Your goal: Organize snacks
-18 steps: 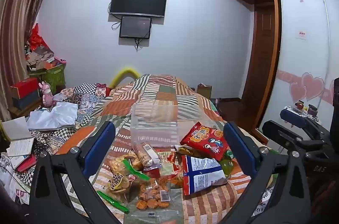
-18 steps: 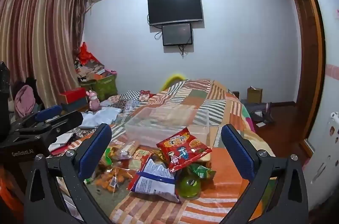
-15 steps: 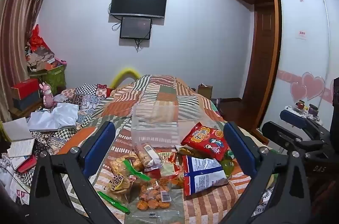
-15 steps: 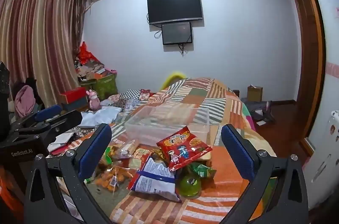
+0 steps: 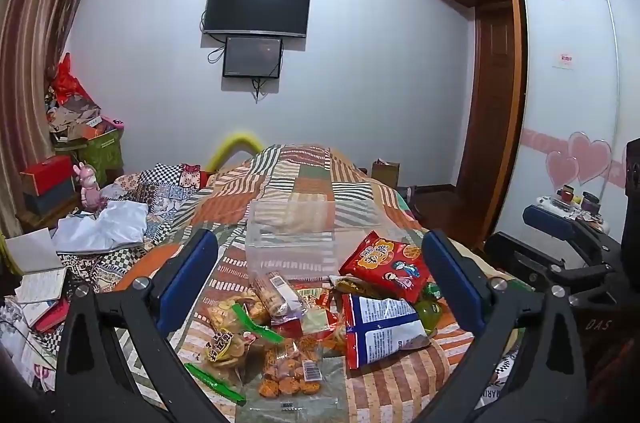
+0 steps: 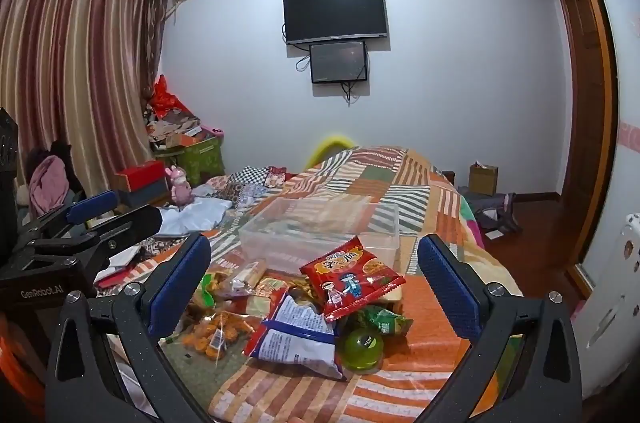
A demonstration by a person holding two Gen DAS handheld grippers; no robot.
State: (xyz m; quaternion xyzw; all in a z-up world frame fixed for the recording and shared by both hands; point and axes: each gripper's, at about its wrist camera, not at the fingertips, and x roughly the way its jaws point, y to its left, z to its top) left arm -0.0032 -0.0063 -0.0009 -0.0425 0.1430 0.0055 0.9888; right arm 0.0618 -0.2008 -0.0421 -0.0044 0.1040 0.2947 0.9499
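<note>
A heap of snack packs lies on the patchwork bed. A red chip bag tops the pile, and a blue-and-white bag lies in front of it. Clear packs of orange snacks lie nearest me, beside a green round cup. Behind the heap stands an empty clear plastic box. My left gripper hangs open above the near side of the pile, holding nothing. Farther right, my right gripper is open and empty too.
The patchwork quilt covers the bed. Clothes, books and papers crowd the bed's left side. Boxes and a pink toy stand by the curtain. A wardrobe and wooden door stand at the right.
Both views have barely shifted. The snacks and the box lie as before, and both grippers stay wide open.
</note>
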